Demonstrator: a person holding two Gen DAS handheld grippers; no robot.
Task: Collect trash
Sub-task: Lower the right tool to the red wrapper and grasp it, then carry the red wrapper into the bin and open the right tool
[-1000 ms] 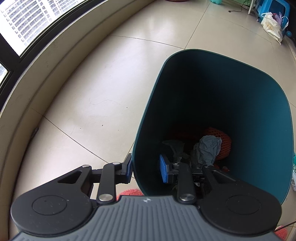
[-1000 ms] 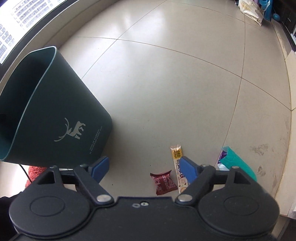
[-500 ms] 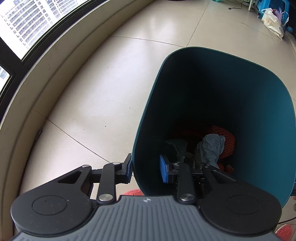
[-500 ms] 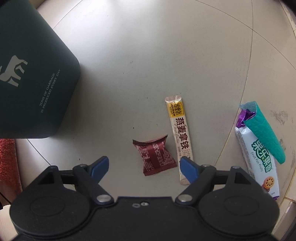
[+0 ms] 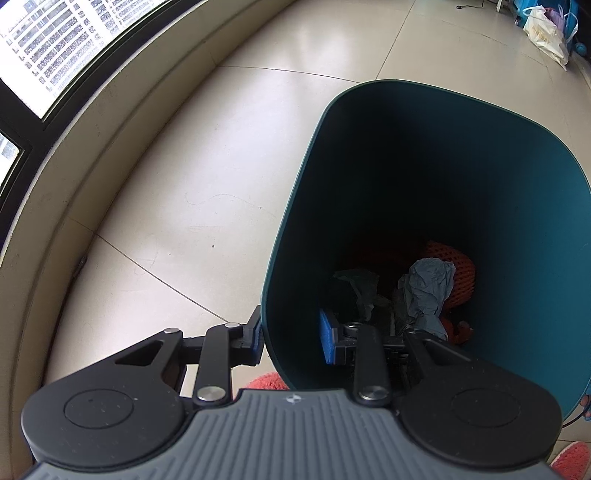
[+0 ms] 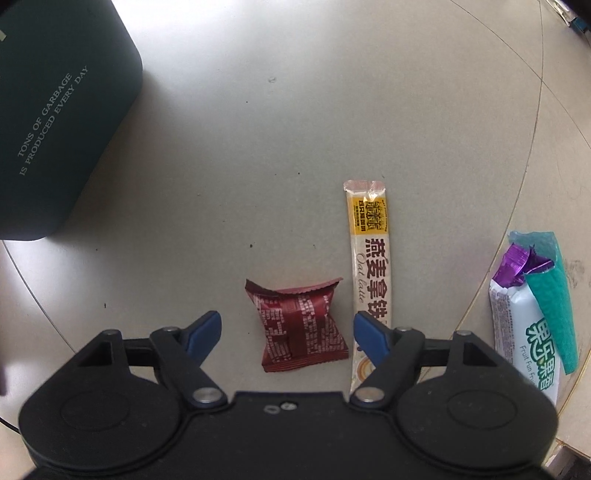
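A dark teal trash bin (image 5: 524, 206) shows in the left wrist view, with crumpled grey paper (image 5: 428, 288) and an orange net (image 5: 460, 269) at its bottom. My left gripper (image 5: 291, 334) straddles the bin's near wall, one finger outside and one inside, holding it. In the right wrist view the bin's outer wall (image 6: 55, 122) is at upper left. My right gripper (image 6: 288, 332) is open, low over a dark red snack wrapper (image 6: 299, 328) that lies between its fingers on the floor. A long oat latte sachet (image 6: 369, 266) lies just right of it.
A white, purple and teal biscuit wrapper (image 6: 532, 317) lies at the far right on the tile floor. A curved window sill (image 5: 74, 158) runs along the left. White bags (image 5: 546, 31) stand far back. Red fluffy slippers (image 5: 266, 382) are under the bin.
My right gripper has dropped toward the floor and closed in on the red wrapper, which now sits between its open fingers. The left gripper and bin have shifted only slightly.
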